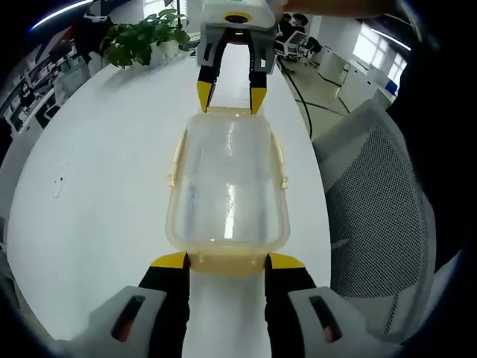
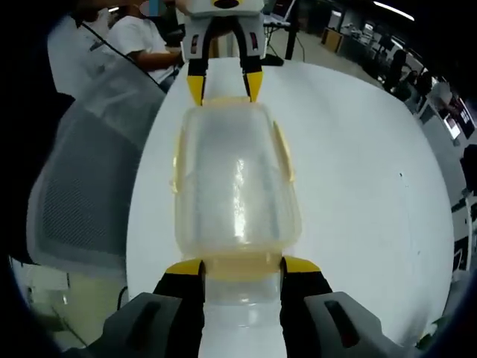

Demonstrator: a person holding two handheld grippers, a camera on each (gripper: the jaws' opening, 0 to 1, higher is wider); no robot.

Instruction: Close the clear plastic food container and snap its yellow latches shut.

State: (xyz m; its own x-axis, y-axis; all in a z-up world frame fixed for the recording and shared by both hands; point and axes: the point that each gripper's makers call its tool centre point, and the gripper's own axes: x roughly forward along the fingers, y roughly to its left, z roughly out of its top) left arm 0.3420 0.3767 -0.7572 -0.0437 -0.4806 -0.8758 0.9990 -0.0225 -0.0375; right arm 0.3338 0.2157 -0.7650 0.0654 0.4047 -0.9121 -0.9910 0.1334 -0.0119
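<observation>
Two tools: both are working the same clear container (image 1: pixel 227 186), one at each short end, facing each other.
Container place: it is lying lid-down-looking on the white worktop (image 1: pixel 97 186), close to the worktop edge that borders the mesh chair (image 1: pixel 373 216); the long axis is running straight from one tool to the other.
Lid: it is appearing to sit on the body already; whether it is fully seated cannot be told through the clear plastic.
Left tool (image 1: pixel 227 261): jaws are standing spread, yellow tips sitting at the two corners of the near short end, bracketing the yellow end latch (image 1: pixel 227 262); touching or just off cannot be told.
Right tool (image 2: pixel 242 267): jaws are likewise spread, tips flanking the opposite end latch (image 2: pixel 242 265); in the left gripper view it is coming in from the far end (image 1: pixel 231 93).
Side latches: yellow strips are showing along both long sides (image 2: pixel 284 153), seemingly flared out, so probably not snapped yet.
Key relation: each end latch is lying dead ahead of its own tool, between its tips, so neither hand is nearer overall; each one owns its end.
Step in hand: likely pressing the end latches, or steadying the box for it.
Risk: container may be sliding along its long axis if one tool is pushing harder.
Background: potted plant (image 1: pixel 141 37) at the far worktop end.
</observation>
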